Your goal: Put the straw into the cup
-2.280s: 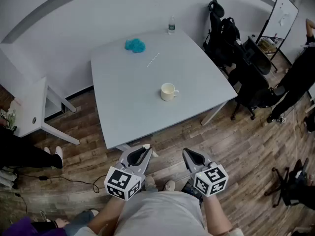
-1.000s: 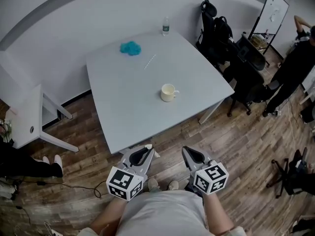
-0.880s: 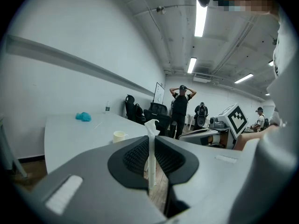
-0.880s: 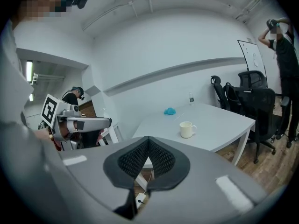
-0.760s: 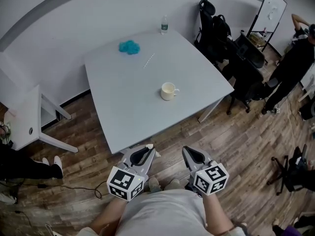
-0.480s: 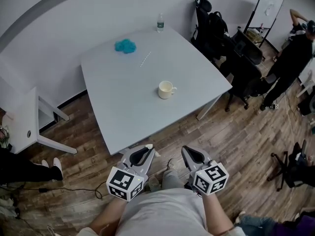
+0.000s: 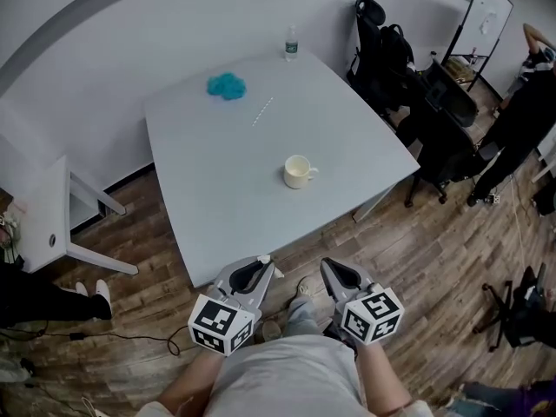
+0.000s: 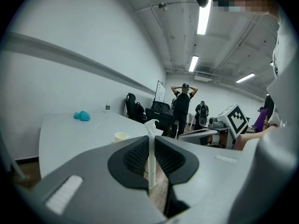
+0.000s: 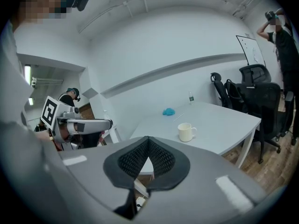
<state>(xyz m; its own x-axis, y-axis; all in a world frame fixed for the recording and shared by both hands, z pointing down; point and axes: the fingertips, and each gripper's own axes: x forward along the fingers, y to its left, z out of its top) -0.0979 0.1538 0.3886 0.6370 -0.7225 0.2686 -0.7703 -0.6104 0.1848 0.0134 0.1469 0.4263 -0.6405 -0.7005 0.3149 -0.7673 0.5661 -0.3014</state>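
Observation:
A cream cup (image 7: 298, 171) stands on the grey table (image 7: 217, 198), right of its middle. A thin white straw (image 7: 262, 110) lies far back on the table, near a teal cloth (image 7: 226, 85). Both grippers hover side by side over the floor, short of the table's near edge. My left gripper (image 7: 256, 268) is shut on a thin white paper-like strip (image 8: 150, 157), which stands upright between its pads. My right gripper (image 7: 337, 271) is shut and holds nothing. The cup (image 9: 186, 131) and straw (image 9: 179, 118) also show in the right gripper view, well ahead.
A water bottle (image 7: 290, 43) stands at the table's far corner. Black office chairs (image 7: 391, 59) and a whiteboard (image 7: 493, 11) crowd the right side, where a person in black (image 7: 521, 120) stands. A small white table (image 7: 43, 207) is at the left. The floor is wood.
The table and cup have slid slightly nearer and lower in the head view. Both grippers keep the same pose and the strip stays in the left one.

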